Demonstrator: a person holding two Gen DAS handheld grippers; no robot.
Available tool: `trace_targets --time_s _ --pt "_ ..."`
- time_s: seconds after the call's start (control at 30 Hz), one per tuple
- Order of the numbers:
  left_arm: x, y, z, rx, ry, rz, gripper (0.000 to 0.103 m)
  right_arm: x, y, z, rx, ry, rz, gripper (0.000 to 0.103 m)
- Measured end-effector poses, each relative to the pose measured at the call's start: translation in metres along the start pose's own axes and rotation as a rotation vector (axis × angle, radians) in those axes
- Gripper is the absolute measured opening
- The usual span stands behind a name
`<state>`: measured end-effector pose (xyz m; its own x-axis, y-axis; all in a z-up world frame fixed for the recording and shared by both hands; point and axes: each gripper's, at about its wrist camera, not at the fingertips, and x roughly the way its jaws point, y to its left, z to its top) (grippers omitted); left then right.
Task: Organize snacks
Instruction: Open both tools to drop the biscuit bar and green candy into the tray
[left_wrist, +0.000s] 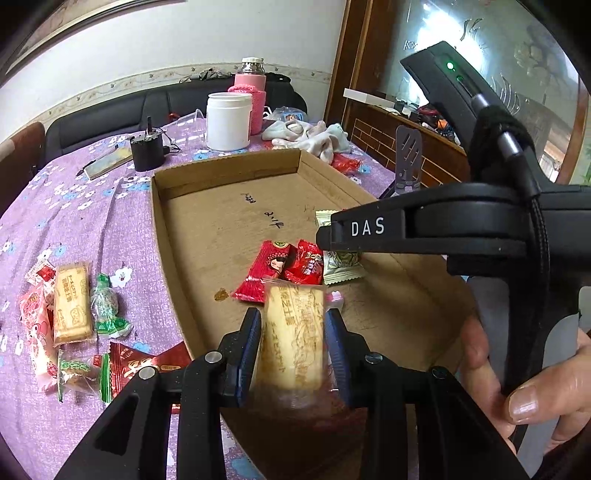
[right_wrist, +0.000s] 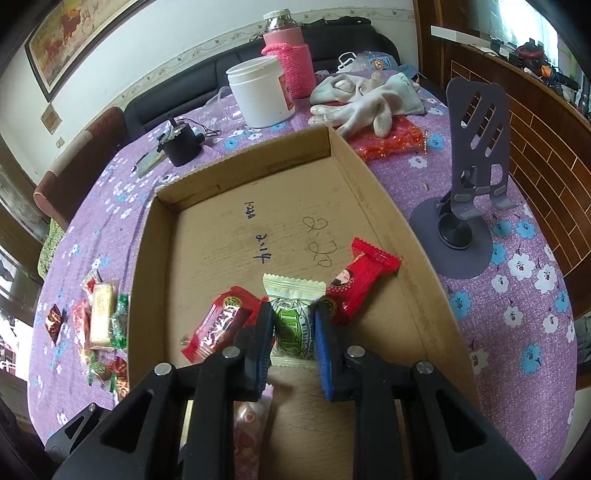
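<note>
My left gripper (left_wrist: 293, 317) is shut on a pale biscuit packet (left_wrist: 293, 343), held lengthwise just above the near part of the cardboard tray (left_wrist: 221, 221). My right gripper (right_wrist: 293, 314) is shut on a white-and-green snack packet (right_wrist: 291, 295) low over the tray floor (right_wrist: 258, 206). A red packet (right_wrist: 221, 325) lies to its left and another red packet (right_wrist: 358, 284) to its right. In the left wrist view the right tool's black body (left_wrist: 424, 229) reaches over the tray from the right. Loose snacks, among them a second biscuit packet (left_wrist: 72, 302) and a green candy (left_wrist: 105, 306), lie on the purple cloth left of the tray.
A white jar (left_wrist: 228, 120), a pink-sleeved bottle (left_wrist: 251, 96), a black gadget (left_wrist: 147, 153) and pale gloves (left_wrist: 314, 136) stand behind the tray. A grey phone stand (right_wrist: 476, 147) is to its right. A person's hand (left_wrist: 535, 387) grips the right tool.
</note>
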<state>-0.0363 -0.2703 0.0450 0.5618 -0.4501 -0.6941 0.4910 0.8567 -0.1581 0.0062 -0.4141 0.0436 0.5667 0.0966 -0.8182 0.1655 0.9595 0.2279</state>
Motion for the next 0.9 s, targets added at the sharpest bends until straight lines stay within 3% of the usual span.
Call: trace_targets --time_s 0.07,0.17,0.23,0.63,0.9 --pt "-0.001 0.001 0.001 -0.004 -0.006 0.002 0.037 -0.001 0.000 0.000 -0.002 -0.004 -0.004 0.022" --pt "-0.004 0.003 0.001 -0.014 -0.018 0.002 0.050 -0.005 0.000 0.001 0.001 -0.021 0.003 0.034" --pt "-0.007 0.004 0.002 -0.015 -0.034 0.003 0.051 -0.009 0.001 0.001 -0.002 -0.040 0.004 0.040" --pt "-0.022 0.005 0.002 -0.005 -0.111 0.035 0.053 -0.030 0.001 0.003 0.019 -0.124 0.026 0.041" --pt "-0.031 0.015 0.002 -0.036 -0.111 0.036 0.053 -0.036 0.003 0.002 0.014 -0.147 0.041 0.041"
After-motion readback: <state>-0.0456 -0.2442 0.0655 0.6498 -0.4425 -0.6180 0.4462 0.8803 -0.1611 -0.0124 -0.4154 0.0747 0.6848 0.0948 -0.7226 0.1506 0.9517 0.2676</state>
